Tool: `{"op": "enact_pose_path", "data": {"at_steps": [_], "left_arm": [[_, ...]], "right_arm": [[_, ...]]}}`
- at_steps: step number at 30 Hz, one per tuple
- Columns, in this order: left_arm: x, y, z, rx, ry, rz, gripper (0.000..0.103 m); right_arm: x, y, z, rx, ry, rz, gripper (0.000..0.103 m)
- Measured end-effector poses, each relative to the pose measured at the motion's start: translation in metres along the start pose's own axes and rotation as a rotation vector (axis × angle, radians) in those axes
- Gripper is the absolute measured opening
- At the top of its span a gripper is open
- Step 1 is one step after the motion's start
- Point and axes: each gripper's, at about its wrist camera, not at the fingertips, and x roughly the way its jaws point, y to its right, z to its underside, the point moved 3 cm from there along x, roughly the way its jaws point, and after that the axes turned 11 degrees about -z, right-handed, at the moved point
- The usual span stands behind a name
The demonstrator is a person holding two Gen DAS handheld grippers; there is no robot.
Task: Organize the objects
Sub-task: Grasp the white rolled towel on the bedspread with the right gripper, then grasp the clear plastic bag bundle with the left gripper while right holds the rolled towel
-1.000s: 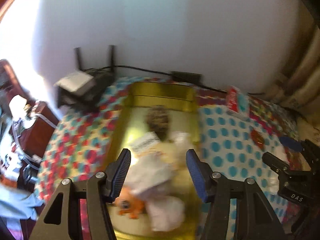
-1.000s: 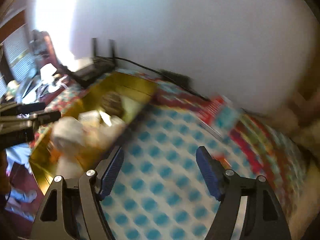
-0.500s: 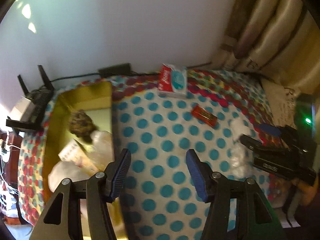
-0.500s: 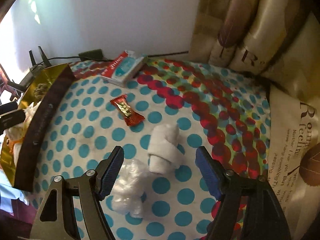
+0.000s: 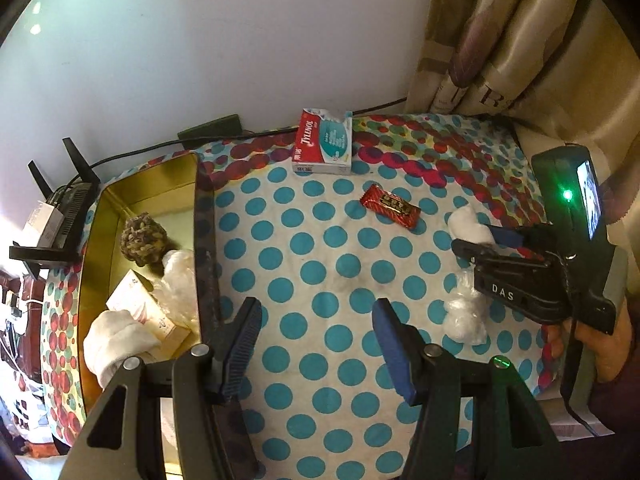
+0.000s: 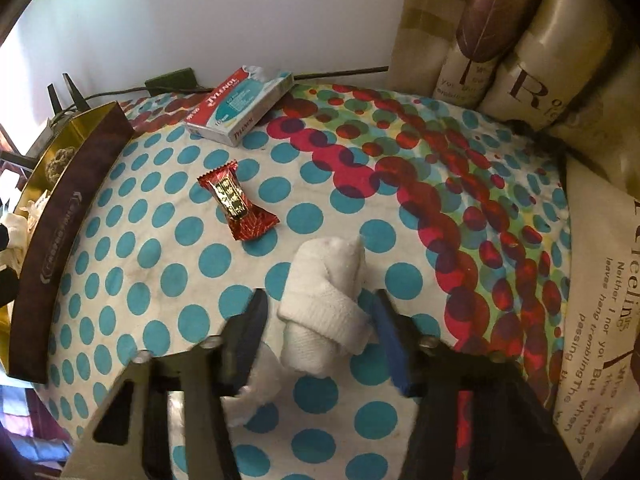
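While the right gripper (image 6: 320, 340) is closing around the cloth roll (image 6: 326, 304), its pads are barely touching. Beside the roll, the plastic wad (image 6: 256, 384) is risking getting snagged. The left gripper (image 5: 316, 344) is hovering open, empty

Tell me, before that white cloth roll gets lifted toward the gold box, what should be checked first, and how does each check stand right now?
1. White cloth roll sits between the right gripper fingers: ok.
2. Pads firmly pressing the roll: cannot tell; the jaws have just been closing, the blue pad looks at its edge, the other is blurred.
3. Crumpled plastic wrap stays out of the grip: cannot tell; something white lies under the near finger.
4. Red candy clear of the roll: ok.
5. Left gripper empty, not blocking: ok, open above the dotted cloth.
6. Room in the gold box: ok, far end bare.
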Motion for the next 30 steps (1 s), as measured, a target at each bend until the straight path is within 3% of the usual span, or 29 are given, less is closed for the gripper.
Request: {"op": "enact_pose_path", "data": {"at_steps": [2,4,13,16,18,23,30], "left_arm": [[0.002,0.006,0.0,0.012,-0.004,0.01,0.059],[0.004,0.014,-0.002,0.029,-0.003,0.026,0.059],[0.016,0.074,-0.004,0.197,0.001,0.192,0.059],[0.018,0.091,-0.002,0.242,-0.024,0.264,0.071],[0.019,0.098,-0.001,0.254,-0.033,0.293,0.072],[0.029,0.106,-0.004,0.249,-0.073,0.323,0.074],[0.049,0.117,-0.001,0.285,-0.115,0.287,0.074]], "right_arm": [[0.001,0.001,0.0,-0.004,0.001,-0.003,0.033],[-0.002,0.001,0.0,-0.013,0.016,0.001,0.03],[-0.03,0.023,0.008,0.041,0.073,0.034,0.03],[-0.039,0.032,0.013,0.061,0.087,0.054,0.03],[-0.045,0.038,0.018,0.081,0.096,0.062,0.03],[-0.052,0.049,0.028,0.125,0.103,0.07,0.031],[-0.06,0.057,0.038,0.153,0.107,0.076,0.031]]}}
